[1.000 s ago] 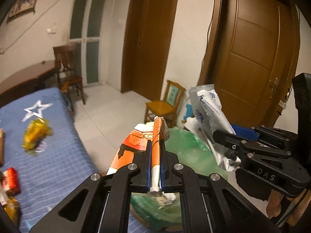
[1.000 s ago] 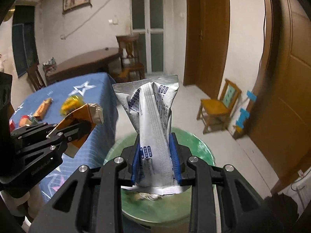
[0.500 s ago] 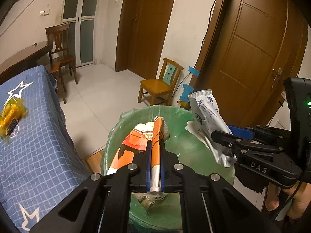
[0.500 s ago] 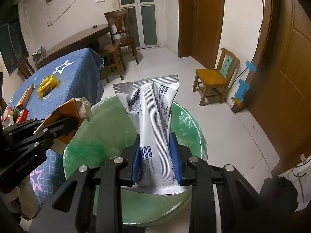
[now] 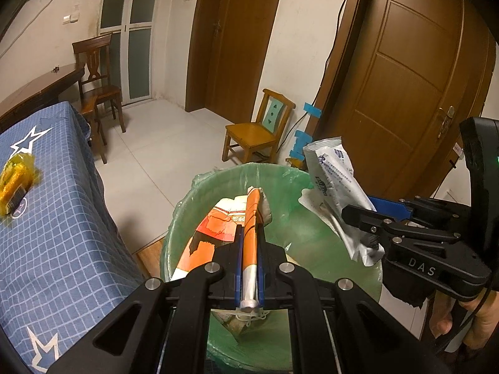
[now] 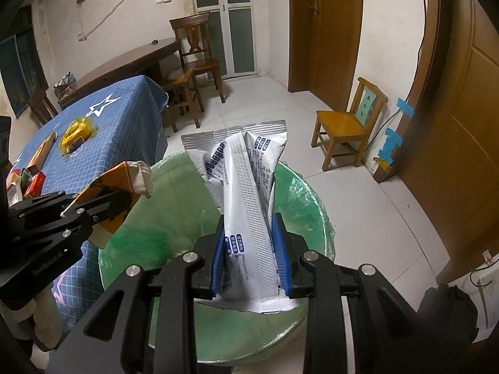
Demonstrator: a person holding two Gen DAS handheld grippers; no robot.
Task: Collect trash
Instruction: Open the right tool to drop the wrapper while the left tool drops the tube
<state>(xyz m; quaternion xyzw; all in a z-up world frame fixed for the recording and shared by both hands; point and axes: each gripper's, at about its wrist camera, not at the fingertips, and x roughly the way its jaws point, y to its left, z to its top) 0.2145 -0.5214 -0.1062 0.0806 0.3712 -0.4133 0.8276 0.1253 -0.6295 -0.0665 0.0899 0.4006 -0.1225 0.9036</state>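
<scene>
At the far left, a table under a blue checked tablecloth with white stars (image 5: 59, 205) carries a crumpled yellow plastic wrapper (image 5: 15, 180), and in the right wrist view small red and orange packets (image 6: 37, 168) lie further along it. Just beside the table stands a round bin lined with a green plastic bag (image 5: 290, 187). Above its opening, the left gripper (image 5: 249, 268) is clamped tight on a flattened orange-and-white snack wrapper (image 5: 224, 233), which sticks out forward over the liner. To the right, the right gripper (image 6: 251, 249) pinches a crumpled white-and-silver foil packet with blue print (image 6: 246, 193), also hanging over the bin mouth. Past the bin, a small light wooden chair (image 5: 255, 134) sits against the wall, next to a brown wooden door (image 5: 405, 87).
</scene>
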